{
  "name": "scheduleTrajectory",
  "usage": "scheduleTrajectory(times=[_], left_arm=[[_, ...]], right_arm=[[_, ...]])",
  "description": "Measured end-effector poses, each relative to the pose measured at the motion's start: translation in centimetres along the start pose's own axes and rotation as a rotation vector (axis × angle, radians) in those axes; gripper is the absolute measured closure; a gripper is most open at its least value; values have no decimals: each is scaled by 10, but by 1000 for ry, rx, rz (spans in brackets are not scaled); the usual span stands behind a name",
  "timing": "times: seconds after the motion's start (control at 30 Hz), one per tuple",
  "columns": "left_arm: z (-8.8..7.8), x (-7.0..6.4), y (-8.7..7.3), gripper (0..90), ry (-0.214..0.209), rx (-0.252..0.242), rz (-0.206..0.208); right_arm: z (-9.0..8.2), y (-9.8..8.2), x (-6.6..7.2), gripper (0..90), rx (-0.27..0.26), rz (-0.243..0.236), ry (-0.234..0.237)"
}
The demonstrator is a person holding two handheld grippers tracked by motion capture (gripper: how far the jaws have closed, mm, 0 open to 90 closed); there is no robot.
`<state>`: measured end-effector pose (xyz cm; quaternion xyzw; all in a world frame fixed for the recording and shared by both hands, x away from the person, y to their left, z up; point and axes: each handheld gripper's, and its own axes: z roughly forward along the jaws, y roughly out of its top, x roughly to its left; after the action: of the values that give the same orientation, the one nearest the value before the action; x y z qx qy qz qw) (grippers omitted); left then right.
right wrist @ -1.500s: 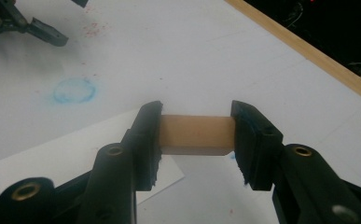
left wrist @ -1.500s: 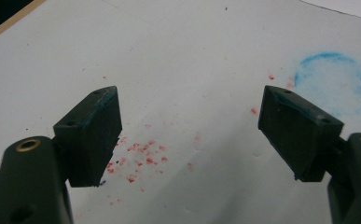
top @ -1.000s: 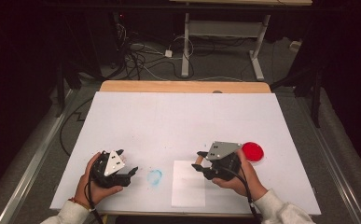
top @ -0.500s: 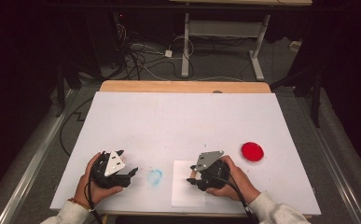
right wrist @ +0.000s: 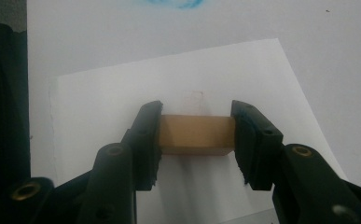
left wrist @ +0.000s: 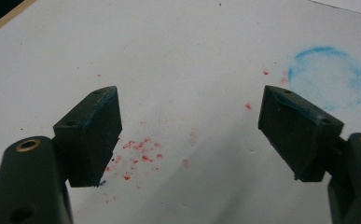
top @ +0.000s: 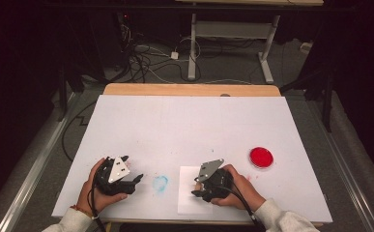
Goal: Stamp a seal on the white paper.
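Observation:
My right gripper (right wrist: 197, 122) is shut on a small tan wooden block (right wrist: 196, 135), pads pressing its two ends. The block hangs low over a white paper sheet (right wrist: 122, 93), which bears a faint square outline just beyond it. In the high view the right gripper (top: 197, 189) sits over the sheet (top: 189, 200) near the table's front edge. A round red dish (top: 261, 157) lies to its right. My left gripper (top: 137, 181) rests at the front left, and in its own view the left gripper (left wrist: 190, 116) stands open above the bare tabletop.
A blue ring smudge (top: 161, 183) marks the white tabletop (top: 189, 125) between the two hands, and the smudge (left wrist: 332, 74) lies beyond the left gripper's right jaw. Red specks (left wrist: 136, 154) dot the surface under the left gripper. Cables and desk legs lie on the floor beyond the table.
The right hand has moved left and down from beside the red dish to over the paper sheet, still gripping the block. The left hand has stayed put.

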<state>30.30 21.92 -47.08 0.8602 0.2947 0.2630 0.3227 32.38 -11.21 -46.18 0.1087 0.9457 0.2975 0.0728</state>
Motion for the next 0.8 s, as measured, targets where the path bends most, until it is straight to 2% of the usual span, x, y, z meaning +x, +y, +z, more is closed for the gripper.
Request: scheduleTrajectory(times=[0.17, 0.8], left_arm=[[-1, 0, 1, 207, 2, 5, 8], [0, -1, 1, 208, -3, 13, 8]], right_arm=[[1, -4, -2, 558, -17, 14, 15], [2, -2, -3, 559, 0, 29, 18]])
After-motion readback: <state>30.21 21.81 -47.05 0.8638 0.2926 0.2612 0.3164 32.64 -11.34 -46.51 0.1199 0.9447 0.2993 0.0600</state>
